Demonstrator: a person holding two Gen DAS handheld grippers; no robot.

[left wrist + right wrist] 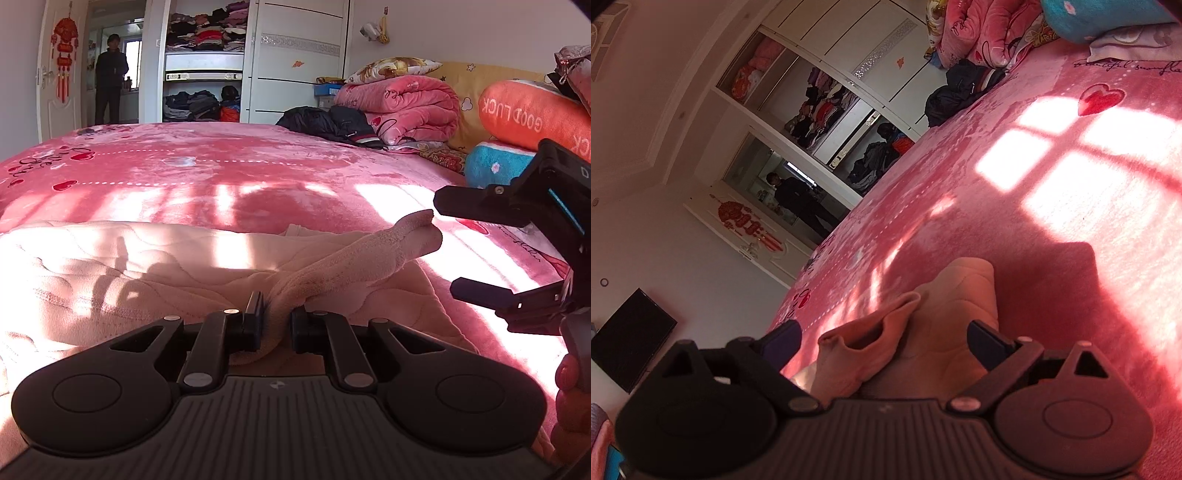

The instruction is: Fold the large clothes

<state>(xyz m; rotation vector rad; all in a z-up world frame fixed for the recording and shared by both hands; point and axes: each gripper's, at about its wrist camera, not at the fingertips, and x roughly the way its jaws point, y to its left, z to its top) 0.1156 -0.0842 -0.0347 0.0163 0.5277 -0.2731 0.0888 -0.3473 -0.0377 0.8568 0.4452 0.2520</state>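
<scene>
A pale pink quilted garment [129,266] lies spread on the pink bed cover [221,166]. My left gripper [277,321] is shut on its ribbed sleeve cuff [354,258], which stretches up and to the right. My right gripper [448,243] is open at the right, its fingers just beyond the cuff's end without touching it. In the right wrist view the right gripper [882,339] is open with the cuff [871,343] and part of the garment [960,306] lying between its fingers.
Folded pink quilts [402,107], an orange "GOOD LUCK" pillow [524,114] and a blue cushion [495,166] sit at the bed's head on the right. A dark jacket [328,123] lies at the far side. A person [110,79] stands in the doorway.
</scene>
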